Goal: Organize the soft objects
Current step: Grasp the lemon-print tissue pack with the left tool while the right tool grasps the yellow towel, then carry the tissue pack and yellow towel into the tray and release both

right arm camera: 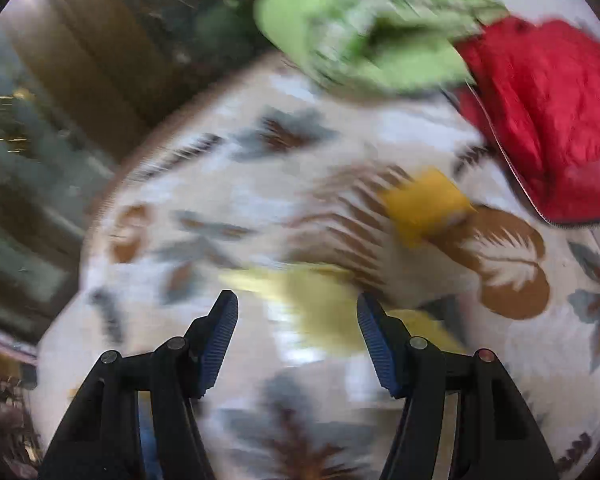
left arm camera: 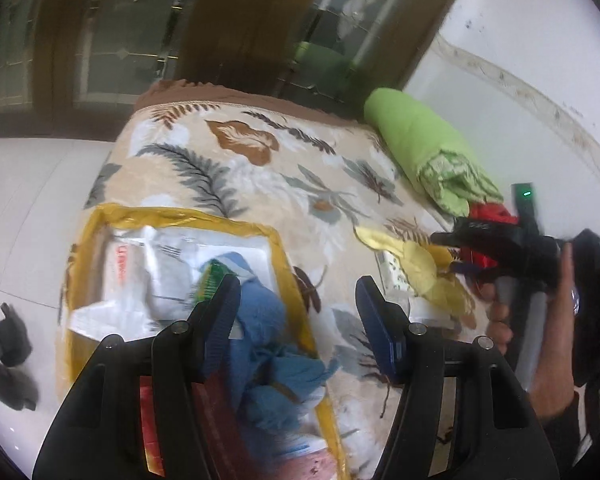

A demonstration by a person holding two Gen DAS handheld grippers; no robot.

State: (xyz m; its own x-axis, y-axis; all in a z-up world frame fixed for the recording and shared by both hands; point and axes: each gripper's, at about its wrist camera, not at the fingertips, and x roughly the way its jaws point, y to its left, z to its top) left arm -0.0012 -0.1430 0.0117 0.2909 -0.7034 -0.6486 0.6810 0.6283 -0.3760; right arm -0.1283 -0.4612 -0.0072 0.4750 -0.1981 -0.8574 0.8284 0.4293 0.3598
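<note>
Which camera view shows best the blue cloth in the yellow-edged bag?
The left wrist view: the crumpled blue cloth lies sharp inside the clear yellow-edged bag, beyond the open left gripper. The blurred right wrist view shows no recognisable part of it.

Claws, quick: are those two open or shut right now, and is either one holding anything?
Left claw: open, holding nothing, over the blue cloth.
Right claw: open, holding nothing.

A home bedroom: a leaf-print blanket (left arm camera: 236, 168) covers the bed, a rolled green quilt (left arm camera: 424, 152) lies at its far edge, white floor tiles (left arm camera: 32, 208) alongside.
</note>
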